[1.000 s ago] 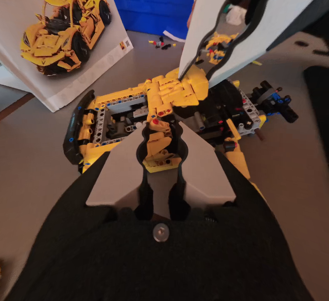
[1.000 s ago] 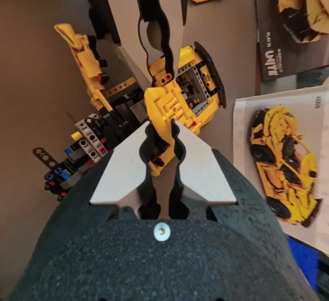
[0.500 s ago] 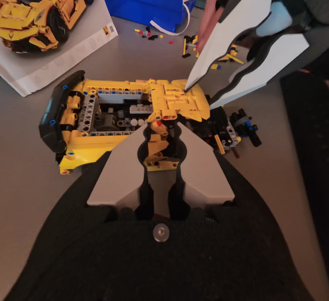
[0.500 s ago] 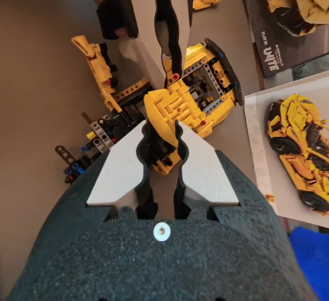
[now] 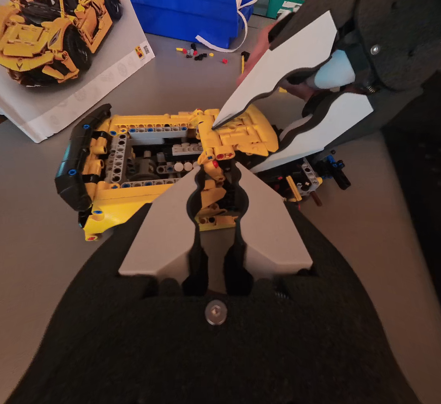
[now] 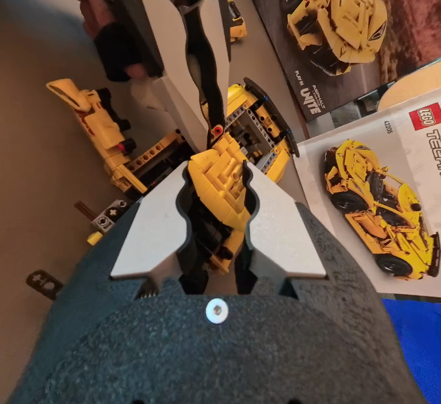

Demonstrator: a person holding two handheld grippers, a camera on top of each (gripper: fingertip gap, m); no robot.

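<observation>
A half-built yellow and black brick car (image 5: 148, 153) lies on the grey table. My left gripper (image 5: 217, 169) is shut on a yellow side strut of the car, just below the yellow roof panel (image 5: 241, 132). In the right wrist view it (image 6: 212, 139) comes down from the top, its tips at a red pin. My right gripper (image 6: 216, 168) is open, its jaws straddling the roof panel (image 6: 219, 182). In the left wrist view it (image 5: 235, 148) reaches in from the upper right, one fingertip resting on the roof.
An instruction booklet (image 5: 59, 34) lies left of the car, and a blue bin (image 5: 186, 5) with papers stands behind it. Small loose pieces (image 5: 198, 53) are scattered before the bin. A detached yellow and black sub-assembly (image 6: 95, 125) and the product box (image 6: 358, 34) lie nearby. Less than 4 cm separates the two grippers' tips.
My right gripper has opened wider and moved forward over the roof panel. My left gripper keeps its hold on the side strut, while the car has turned slightly in its view.
</observation>
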